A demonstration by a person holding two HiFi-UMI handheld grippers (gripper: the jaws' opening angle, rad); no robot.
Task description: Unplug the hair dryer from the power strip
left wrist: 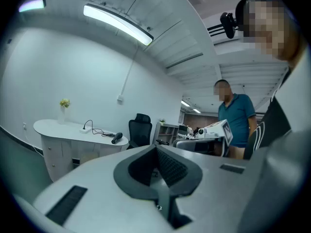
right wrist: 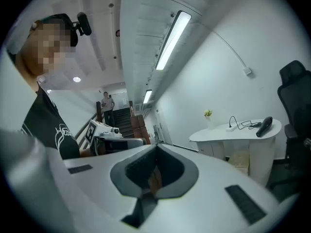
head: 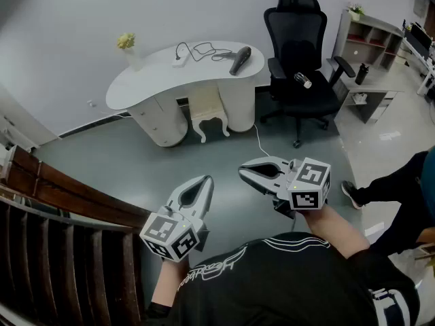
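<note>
Open grey floor (head: 136,158) lies free up to the white table (head: 153,77) at 11 o'clock. A black office chair (head: 299,60) blocks 1 o'clock, a bystander's leg (head: 389,182) 3 o'clock, and a wooden railing (head: 68,202) hems the left gripper (head: 205,180) at 8 o'clock.

An office — a black swivel chair (head: 299,66) beside a curved white desk (head: 153,80), open shelving (head: 367,36) beyond — strip lights (left wrist: 118,23) overhead.

Across the room, the white power strip (head: 181,60) on the curved white desk (head: 153,80) is too small to tell whether the cord of the black hair dryer (head: 239,60) is plugged into it. A small silvery object (head: 303,80) on the black office chair (head: 296,32) cannot be identified. The head view's right edge cuts off a bystander's dark-trousered leg (head: 397,182).
</note>
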